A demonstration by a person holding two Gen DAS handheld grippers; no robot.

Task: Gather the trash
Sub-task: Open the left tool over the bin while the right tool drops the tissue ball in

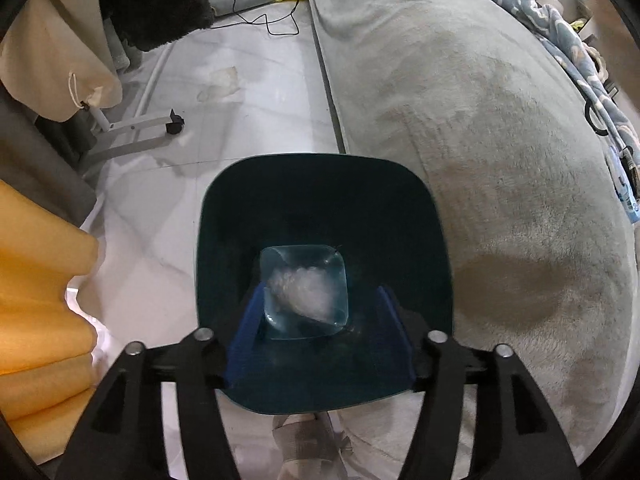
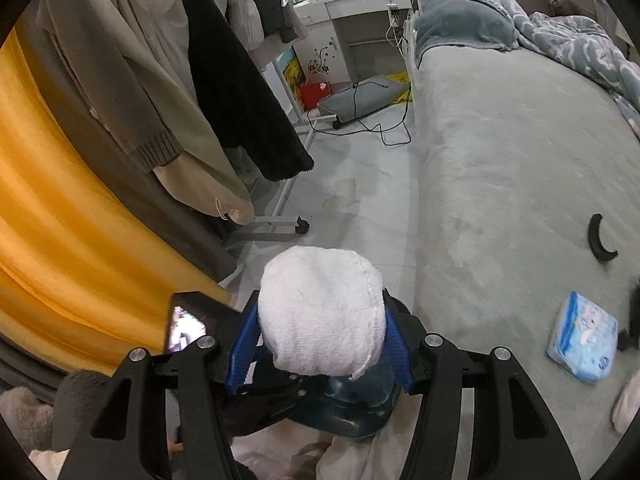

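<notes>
In the left wrist view my left gripper [image 1: 320, 332] is shut on the near rim of a dark teal bin [image 1: 320, 200], held over the floor beside the bed. White crumpled trash [image 1: 308, 290] lies at the bin's pale bottom. In the right wrist view my right gripper [image 2: 320, 340] is shut on a white crumpled cloth wad [image 2: 320, 312], held above the bin [image 2: 352, 408], which shows just below it. More crumpled trash [image 2: 342, 194] lies on the floor further off; it also shows in the left wrist view [image 1: 220, 82].
A grey bed [image 2: 500, 160] fills the right, with a blue tissue pack [image 2: 584, 336], a black curved piece [image 2: 600, 240] and a blue blanket [image 2: 580, 40]. A clothes rack with hanging coats [image 2: 180, 80] and an orange curtain [image 2: 60, 220] stand left. Cables [image 2: 384, 128] lie on the floor.
</notes>
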